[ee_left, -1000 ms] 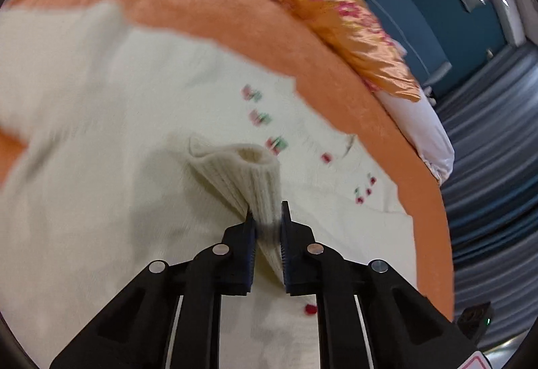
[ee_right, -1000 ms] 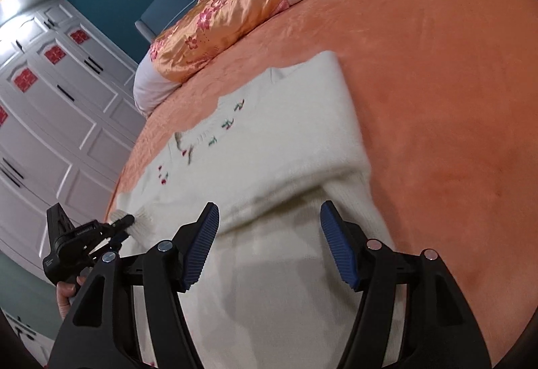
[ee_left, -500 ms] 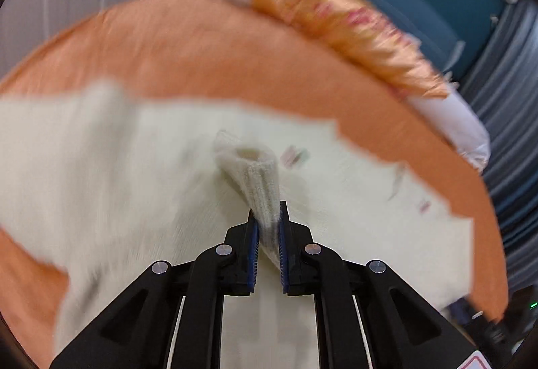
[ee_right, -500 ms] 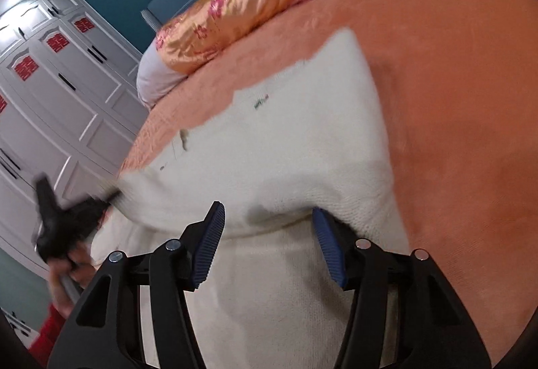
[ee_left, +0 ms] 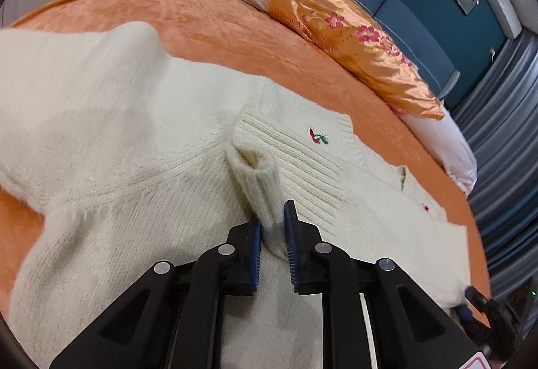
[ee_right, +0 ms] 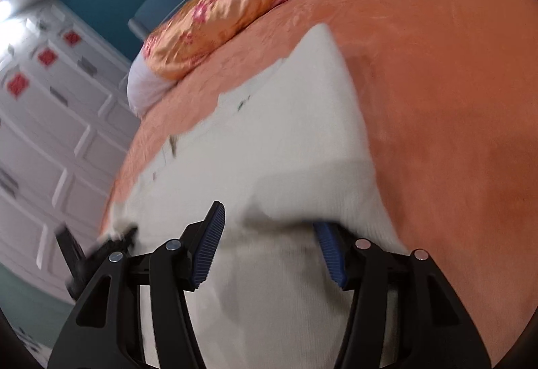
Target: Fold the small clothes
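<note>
Cream sweater on the orange bed, a gripper at each side.

Our left gripper (ee_left: 273, 227), jaws just easing apart, still brackets the ribbed cuff (ee_left: 259, 187); our right gripper (ee_right: 269, 241), just narrowing, straddles the sweater (ee_right: 285, 147) fold.

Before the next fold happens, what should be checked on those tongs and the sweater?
1. Left tongs hold the sleeve cuff: ok, cuff between the pads, though the jaws have just been opening.
2. Right tongs grip the sweater: not ok, the jaws have just been closing, fabric between them, pads apart.
3. Sweater lies on the bedspread: ok.
4. Pillow is apart from the sweater: ok.
</note>
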`<control>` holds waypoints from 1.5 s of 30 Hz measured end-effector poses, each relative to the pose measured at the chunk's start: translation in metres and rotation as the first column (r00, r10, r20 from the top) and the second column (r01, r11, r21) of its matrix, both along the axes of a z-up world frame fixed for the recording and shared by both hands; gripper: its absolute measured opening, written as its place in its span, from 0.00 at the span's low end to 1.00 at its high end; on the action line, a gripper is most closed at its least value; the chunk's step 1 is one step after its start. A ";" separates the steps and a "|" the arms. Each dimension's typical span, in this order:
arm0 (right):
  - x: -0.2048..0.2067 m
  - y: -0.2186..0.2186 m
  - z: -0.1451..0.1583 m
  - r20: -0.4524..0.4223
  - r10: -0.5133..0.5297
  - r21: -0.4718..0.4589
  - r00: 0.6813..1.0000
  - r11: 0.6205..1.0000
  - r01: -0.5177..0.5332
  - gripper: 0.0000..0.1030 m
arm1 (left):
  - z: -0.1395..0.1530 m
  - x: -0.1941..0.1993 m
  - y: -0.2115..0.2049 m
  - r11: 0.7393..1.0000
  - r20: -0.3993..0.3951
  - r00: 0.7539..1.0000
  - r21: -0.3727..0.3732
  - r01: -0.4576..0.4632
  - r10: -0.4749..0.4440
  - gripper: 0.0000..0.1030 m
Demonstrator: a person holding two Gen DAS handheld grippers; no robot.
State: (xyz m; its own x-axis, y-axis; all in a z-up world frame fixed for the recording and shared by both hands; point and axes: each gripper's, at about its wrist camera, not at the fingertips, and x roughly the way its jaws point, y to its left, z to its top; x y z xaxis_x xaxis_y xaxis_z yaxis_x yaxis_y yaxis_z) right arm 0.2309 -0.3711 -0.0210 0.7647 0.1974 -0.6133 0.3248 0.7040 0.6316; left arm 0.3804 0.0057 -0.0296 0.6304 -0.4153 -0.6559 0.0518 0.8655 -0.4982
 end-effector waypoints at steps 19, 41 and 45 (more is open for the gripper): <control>-0.034 0.030 0.039 0.016 -0.088 -0.286 0.996 0.954 0.089 0.14 | 0.002 -0.001 -0.019 0.995 0.031 0.998 0.087 0.045 -0.048 0.27; 0.046 -0.060 0.030 -0.112 -0.046 -0.320 0.993 0.947 0.008 0.11 | -0.001 0.001 -0.017 0.995 0.035 0.998 0.083 0.053 -0.056 0.30; 0.028 -0.069 0.039 -0.090 -0.024 -0.312 0.996 0.950 -0.005 0.70 | 0.007 0.006 -0.019 0.994 -0.002 0.998 0.084 0.068 -0.068 0.34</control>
State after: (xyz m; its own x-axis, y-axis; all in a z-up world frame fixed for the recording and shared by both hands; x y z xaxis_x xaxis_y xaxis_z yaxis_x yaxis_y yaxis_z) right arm 0.2594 -0.4405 0.0181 0.7030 -0.0219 -0.7108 0.3789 0.8574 0.3483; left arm 0.3860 -0.0132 -0.0231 0.6030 -0.4007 -0.6898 0.1125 0.8988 -0.4238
